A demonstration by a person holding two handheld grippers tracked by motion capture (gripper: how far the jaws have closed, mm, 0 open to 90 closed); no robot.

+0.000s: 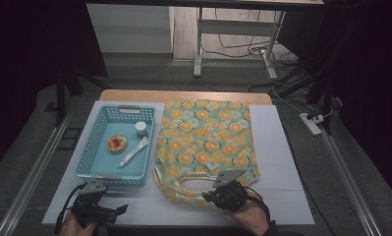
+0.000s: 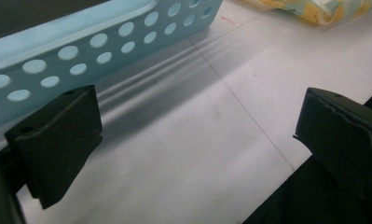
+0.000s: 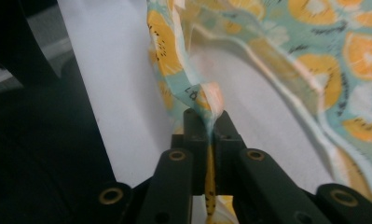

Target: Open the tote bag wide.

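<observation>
Grasp step in hand: right gripper (image 3: 210, 122) clamped shut on the near handle strap of the teal cloth bag printed with orange slices (image 1: 206, 137), strap pinched between the pads. Left gripper (image 2: 197, 135) idle, jaws wide apart, nothing between them, perforated light-blue plastic basket (image 2: 104, 44) just beyond one finger. Next, probably a slow lift of the strap, grip kept firm against slipping.

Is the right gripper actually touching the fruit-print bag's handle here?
Touching. In the right gripper view, the right gripper has both jaws shut on the fruit-print bag's handle, with the fabric strip pinched between the pads and running out below them.
</observation>
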